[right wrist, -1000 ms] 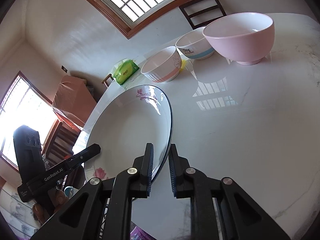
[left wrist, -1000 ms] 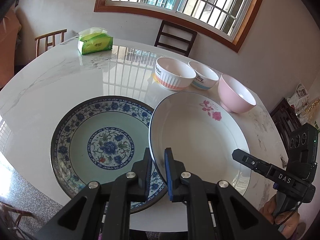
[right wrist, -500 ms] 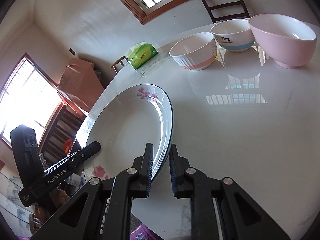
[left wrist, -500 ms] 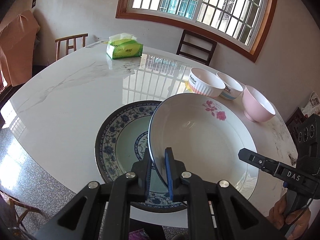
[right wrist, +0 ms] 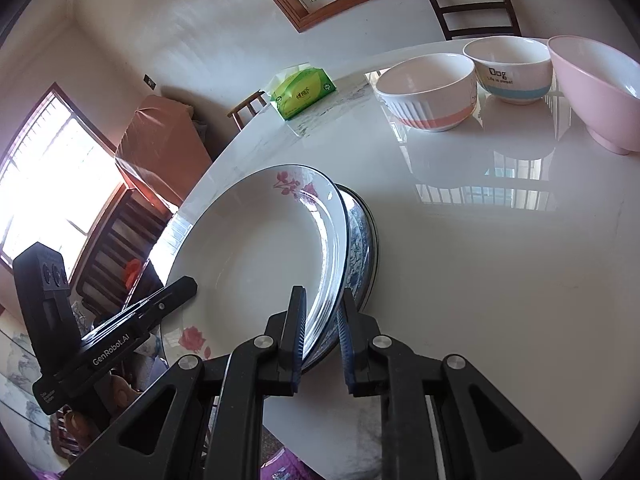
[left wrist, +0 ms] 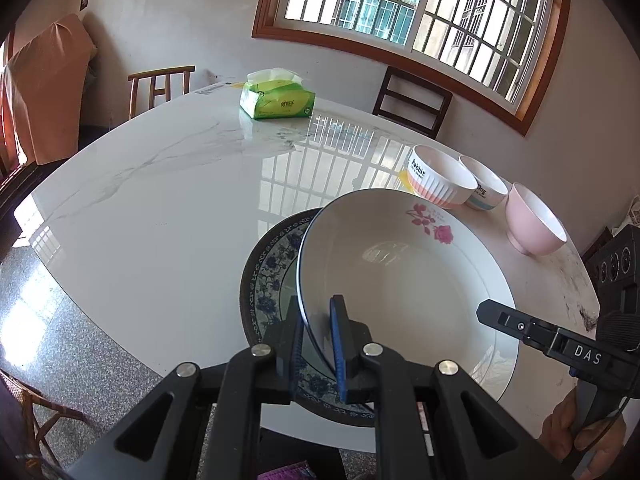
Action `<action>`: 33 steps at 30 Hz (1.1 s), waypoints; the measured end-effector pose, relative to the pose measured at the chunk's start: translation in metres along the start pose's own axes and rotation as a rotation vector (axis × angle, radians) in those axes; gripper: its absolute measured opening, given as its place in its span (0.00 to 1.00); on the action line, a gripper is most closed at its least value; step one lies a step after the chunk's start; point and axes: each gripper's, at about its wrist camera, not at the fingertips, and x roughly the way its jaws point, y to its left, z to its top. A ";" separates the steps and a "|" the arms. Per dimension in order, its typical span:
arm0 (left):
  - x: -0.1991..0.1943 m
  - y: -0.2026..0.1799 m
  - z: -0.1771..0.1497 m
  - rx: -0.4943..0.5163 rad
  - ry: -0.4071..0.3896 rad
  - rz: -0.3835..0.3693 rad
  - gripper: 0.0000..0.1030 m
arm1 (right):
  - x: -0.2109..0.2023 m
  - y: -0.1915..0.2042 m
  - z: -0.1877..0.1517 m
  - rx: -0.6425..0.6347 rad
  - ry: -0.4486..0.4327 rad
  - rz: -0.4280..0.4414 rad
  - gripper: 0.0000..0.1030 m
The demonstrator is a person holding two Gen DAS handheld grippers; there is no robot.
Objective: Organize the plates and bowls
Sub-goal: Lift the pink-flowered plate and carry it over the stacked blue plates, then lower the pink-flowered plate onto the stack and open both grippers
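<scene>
A white plate with pink roses point(left wrist: 404, 280) is over the blue-patterned plate point(left wrist: 266, 280) on the marble table point(left wrist: 160, 208). My left gripper point(left wrist: 318, 346) is shut on the white plate's near left rim. My right gripper point(right wrist: 322, 334) is shut on its opposite rim, and the white plate point(right wrist: 256, 264) covers most of the blue plate point(right wrist: 362, 240) there. Three bowls stand in a row at the back right: a striped white one point(left wrist: 438, 180), a white "Dog" one point(left wrist: 486, 188) and a pink one point(left wrist: 534, 224).
A green tissue pack point(left wrist: 278, 98) lies at the table's far side. Wooden chairs point(left wrist: 412, 100) stand behind the table under the window. The table edge runs just below the plates.
The white rose plate has moved left with both grippers, from beside the blue plate to over it, covering most of it. The bowls have not moved.
</scene>
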 end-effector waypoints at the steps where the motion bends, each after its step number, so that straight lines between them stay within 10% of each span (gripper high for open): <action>1: 0.000 0.002 0.000 -0.002 0.000 0.001 0.13 | 0.001 0.001 0.000 -0.001 0.002 0.001 0.16; 33: 0.011 0.020 0.000 -0.026 0.024 0.008 0.13 | 0.021 0.013 0.000 -0.030 0.039 -0.019 0.16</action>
